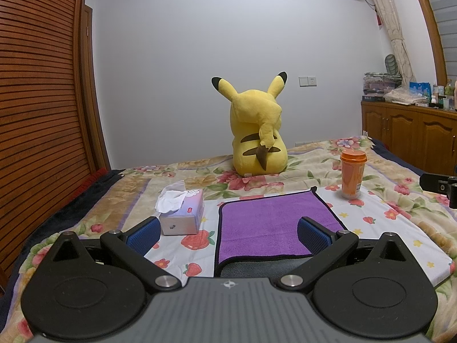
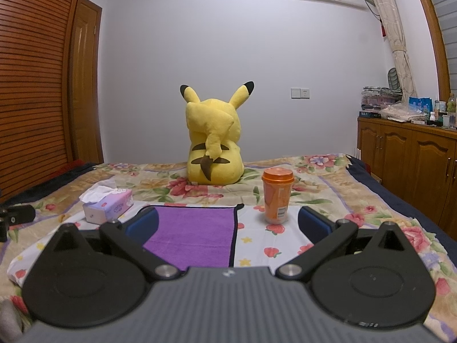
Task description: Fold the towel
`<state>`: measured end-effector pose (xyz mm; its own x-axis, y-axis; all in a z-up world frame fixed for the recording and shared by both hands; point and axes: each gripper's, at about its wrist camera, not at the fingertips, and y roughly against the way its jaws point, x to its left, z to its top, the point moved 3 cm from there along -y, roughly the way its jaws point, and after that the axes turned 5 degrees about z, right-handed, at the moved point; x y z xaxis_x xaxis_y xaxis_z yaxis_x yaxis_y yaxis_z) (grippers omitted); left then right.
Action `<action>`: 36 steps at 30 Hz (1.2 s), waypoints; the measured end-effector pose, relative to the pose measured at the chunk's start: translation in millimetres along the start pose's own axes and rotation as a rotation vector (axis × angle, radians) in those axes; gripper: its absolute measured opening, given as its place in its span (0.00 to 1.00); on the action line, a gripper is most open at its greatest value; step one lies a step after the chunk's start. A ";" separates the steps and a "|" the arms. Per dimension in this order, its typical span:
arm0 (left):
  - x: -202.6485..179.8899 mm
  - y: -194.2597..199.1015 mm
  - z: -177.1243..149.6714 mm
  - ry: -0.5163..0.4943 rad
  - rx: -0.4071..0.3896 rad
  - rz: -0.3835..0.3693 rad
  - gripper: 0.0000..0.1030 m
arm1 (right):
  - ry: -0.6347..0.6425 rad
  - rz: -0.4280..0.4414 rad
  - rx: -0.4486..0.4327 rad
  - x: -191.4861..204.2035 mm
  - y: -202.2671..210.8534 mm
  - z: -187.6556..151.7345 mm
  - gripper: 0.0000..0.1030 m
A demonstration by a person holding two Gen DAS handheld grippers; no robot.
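Towel [image 1: 271, 223], purple, lies flat on the bed [image 1: 400, 177] between tissue box [image 1: 182, 214] and orange cup [image 1: 352, 174]; left claw [image 1: 228, 231] and right claw [image 2: 228, 223] hover wide apart, empty. Folding looks unstarted.

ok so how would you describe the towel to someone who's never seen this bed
Start at the bed with the floral blanket, where a yellow Pikachu plush sits at the far side. Nearer the cameras, a white strawberry-print cloth lies on the blanket. The towel lies flat on that cloth, between the tissue box and the orange cup: the only plain purple thing, edged in black.
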<state>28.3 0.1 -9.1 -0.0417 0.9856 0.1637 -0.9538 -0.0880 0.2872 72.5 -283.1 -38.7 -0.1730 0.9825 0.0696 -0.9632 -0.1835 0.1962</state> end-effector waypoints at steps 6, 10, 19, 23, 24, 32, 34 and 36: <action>0.0 0.0 0.0 0.000 0.000 0.000 1.00 | 0.001 0.000 0.001 0.3 -0.2 -0.7 1.00; 0.1 0.1 0.0 -0.001 0.001 0.000 1.00 | 0.002 -0.001 0.001 0.4 -0.3 -0.9 1.00; 2.2 -1.9 0.0 -0.002 0.003 0.001 1.00 | 0.001 0.000 0.002 0.5 -0.4 -0.3 1.00; 3.7 -3.6 -0.2 -0.004 0.003 0.001 1.00 | 0.002 0.000 0.002 1.2 0.1 0.3 1.00; 3.9 -3.7 -0.1 -0.004 0.004 0.001 1.00 | 0.001 0.000 0.001 1.3 0.4 0.6 1.00; 3.5 -3.7 -0.8 -0.004 0.004 0.001 1.00 | 0.001 0.000 0.001 0.6 -0.2 0.6 1.00; 2.1 -4.1 -2.8 -0.004 0.008 -0.001 1.00 | 0.001 0.000 0.002 0.6 0.2 1.1 1.00; 0.7 -6.3 -3.6 -0.007 0.018 -0.003 1.00 | 0.001 0.001 0.003 0.4 -0.1 1.3 1.00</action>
<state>33.2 1.9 -14.2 -0.0367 0.9848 0.1696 -0.9484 -0.0878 0.3046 72.7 -282.8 -37.5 -0.1738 0.9824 0.0686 -0.9624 -0.1842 0.1996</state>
